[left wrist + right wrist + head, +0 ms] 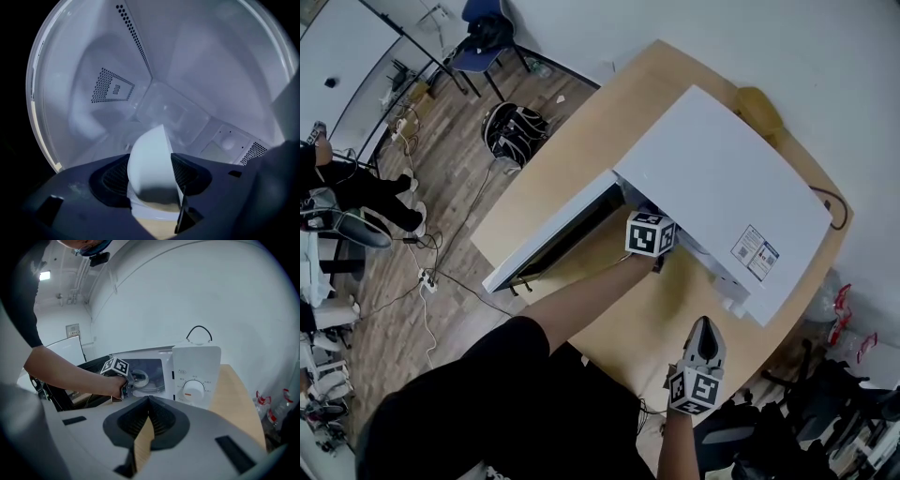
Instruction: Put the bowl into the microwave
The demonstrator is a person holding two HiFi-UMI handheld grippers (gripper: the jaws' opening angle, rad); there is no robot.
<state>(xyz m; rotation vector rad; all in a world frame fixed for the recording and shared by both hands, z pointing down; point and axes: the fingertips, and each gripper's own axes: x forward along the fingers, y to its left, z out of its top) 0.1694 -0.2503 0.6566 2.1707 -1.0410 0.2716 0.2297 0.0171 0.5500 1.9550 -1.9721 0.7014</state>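
The left gripper [151,176] reaches into the open microwave [722,178], its jaws clamped on the wall of the white bowl [147,150], which sits tilted inside the cavity. The right gripper [147,420] waits over the table [581,159], jaws together and empty. The bowl probably needs levelling and setting flat mid-floor before the jaws let go.

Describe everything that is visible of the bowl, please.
The bowl is plain white and smooth; it looks like ceramic or plastic. It is tilted, with one thin rim edge showing on its right side, and its inside is hidden. The jaws of the left gripper press on it from both sides. It is inside the open microwave. Whether anything below touches it cannot be told.
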